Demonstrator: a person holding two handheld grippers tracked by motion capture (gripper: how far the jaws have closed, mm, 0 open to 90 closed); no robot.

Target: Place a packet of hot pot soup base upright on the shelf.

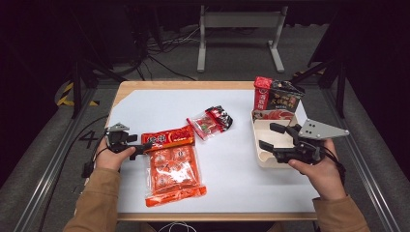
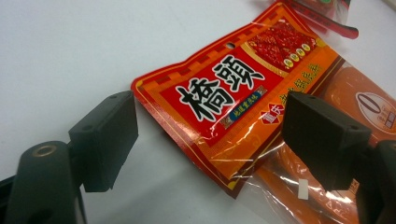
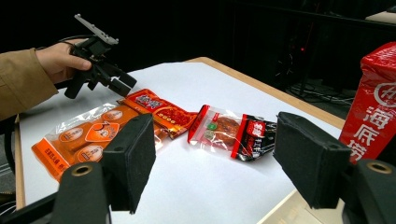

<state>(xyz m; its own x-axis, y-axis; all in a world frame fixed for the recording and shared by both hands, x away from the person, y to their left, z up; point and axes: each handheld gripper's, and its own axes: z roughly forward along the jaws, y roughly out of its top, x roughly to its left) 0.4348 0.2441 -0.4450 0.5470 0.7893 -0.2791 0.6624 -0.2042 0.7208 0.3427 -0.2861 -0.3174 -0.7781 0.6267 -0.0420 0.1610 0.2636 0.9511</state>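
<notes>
A red sauce packet [image 1: 169, 137] [image 2: 224, 102] lies flat, overlapping the top of a larger orange snack pack [image 1: 174, 175] [image 3: 88, 137]. My left gripper [image 1: 144, 146] [image 2: 212, 140] sits low at the packet's left end. It is open, and the packet's near corner lies between the pads without either pad [image 2: 322, 140] pressing on it. My right gripper [image 1: 268, 136] [image 3: 222, 161] is open with nothing between its fingers, and hovers over a beige tray [image 1: 263, 162] at the right. The left gripper [image 3: 105, 77] is also in the right gripper view, far left.
A small clear packet with red and black contents [image 1: 211, 121] [image 3: 231, 130] lies mid-table. A red carton [image 1: 262, 93] [image 3: 373, 107] and a dark box [image 1: 286, 96] stand behind the tray. A white sheet [image 1: 145, 106] covers the wooden table; a metal stand [image 1: 239, 21] is beyond it.
</notes>
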